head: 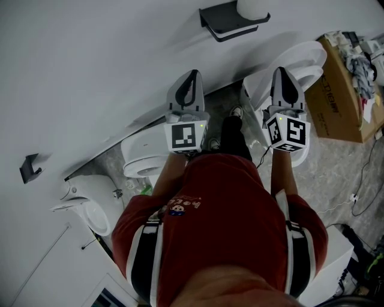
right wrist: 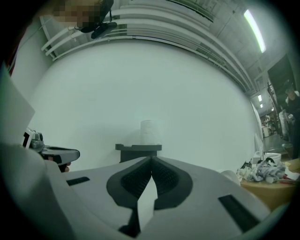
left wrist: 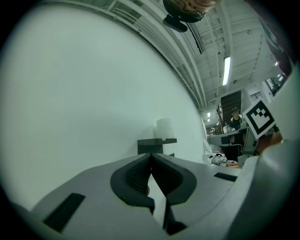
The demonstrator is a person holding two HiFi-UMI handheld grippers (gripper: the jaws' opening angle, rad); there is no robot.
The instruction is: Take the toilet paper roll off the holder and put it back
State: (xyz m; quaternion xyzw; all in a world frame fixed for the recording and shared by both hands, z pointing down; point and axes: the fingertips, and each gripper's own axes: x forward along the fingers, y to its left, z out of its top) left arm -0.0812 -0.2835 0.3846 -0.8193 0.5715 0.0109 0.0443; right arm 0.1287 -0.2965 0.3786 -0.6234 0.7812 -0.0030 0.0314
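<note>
Head view, looking down: a pale wall (head: 90, 72) fills the upper left, and the person in the red shirt (head: 222, 204) stands facing it. Both grippers point toward it. The left gripper (head: 192, 73) has its jaws pressed together with nothing between them, and the right gripper (head: 280, 69) is likewise closed and empty. Ahead on the wall is the dark holder (head: 231, 21), well apart from both grippers, with the toilet paper roll (head: 252, 7) standing upright on top.
</note>
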